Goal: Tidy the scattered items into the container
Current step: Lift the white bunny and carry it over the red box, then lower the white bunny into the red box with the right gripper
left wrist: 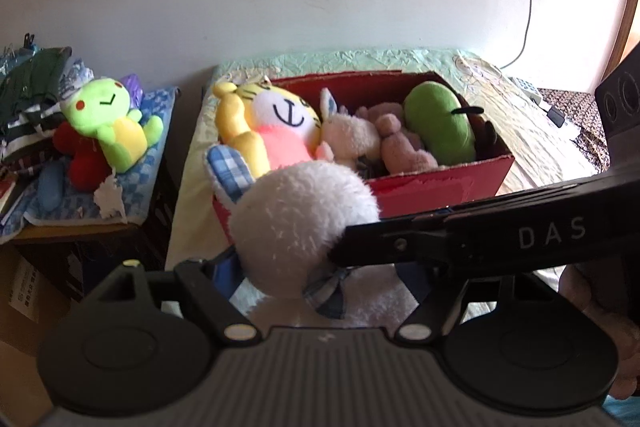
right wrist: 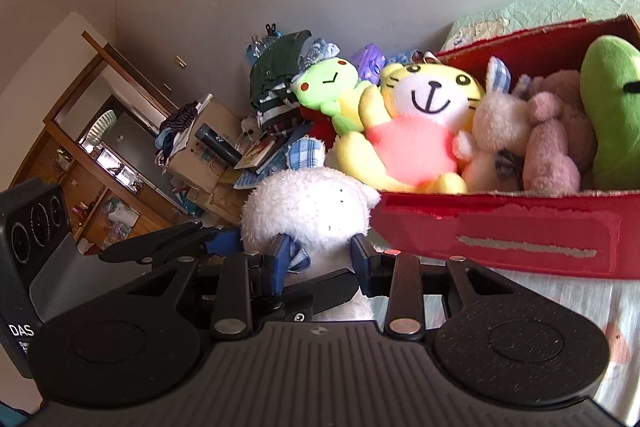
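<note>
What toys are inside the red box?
Inside the red box lie a yellow tiger, a cream bunny, a pink plush and a green plush. Something dark peeks out beneath them, but the toys cover the box floor.

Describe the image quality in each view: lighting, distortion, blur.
Left wrist view: daylight from the right washes out the wall; fisheye bends the bed edge; white plush rabbit is soft up close. Right wrist view: dimmer wall, strongly tilted and curved; red box sharp.
</note>
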Motion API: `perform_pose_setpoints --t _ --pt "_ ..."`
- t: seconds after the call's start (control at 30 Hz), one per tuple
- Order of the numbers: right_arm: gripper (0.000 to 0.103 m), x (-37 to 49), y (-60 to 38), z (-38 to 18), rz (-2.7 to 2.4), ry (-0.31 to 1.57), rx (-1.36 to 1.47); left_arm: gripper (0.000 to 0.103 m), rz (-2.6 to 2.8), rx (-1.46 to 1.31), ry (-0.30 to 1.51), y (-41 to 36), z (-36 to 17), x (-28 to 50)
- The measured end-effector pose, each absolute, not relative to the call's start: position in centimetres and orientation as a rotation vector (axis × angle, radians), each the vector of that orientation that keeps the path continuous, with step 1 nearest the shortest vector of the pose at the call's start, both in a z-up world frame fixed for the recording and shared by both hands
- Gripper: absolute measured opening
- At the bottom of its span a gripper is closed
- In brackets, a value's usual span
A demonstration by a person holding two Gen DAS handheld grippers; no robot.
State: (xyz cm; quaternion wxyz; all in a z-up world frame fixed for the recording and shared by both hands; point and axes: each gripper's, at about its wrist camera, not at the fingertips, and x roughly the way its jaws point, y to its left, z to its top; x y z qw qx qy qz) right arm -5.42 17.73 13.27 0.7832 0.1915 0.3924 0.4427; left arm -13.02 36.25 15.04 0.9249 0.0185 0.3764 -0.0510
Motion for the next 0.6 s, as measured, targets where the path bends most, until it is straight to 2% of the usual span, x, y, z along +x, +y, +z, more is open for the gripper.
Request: perform_pose_setpoints --t 0.33,0.6 --pt "0.039 -3.7 16.7 15.7 0.892 0.719 0.416 0.077 -0.145 0.05 0.666 35.7 18.0 -10.9" --pt "0.039 -1.1 14.8 14.9 0.773 0.662 0.433 0.078 -0.226 0.077 0.635 33.8 17.7 -6.2"
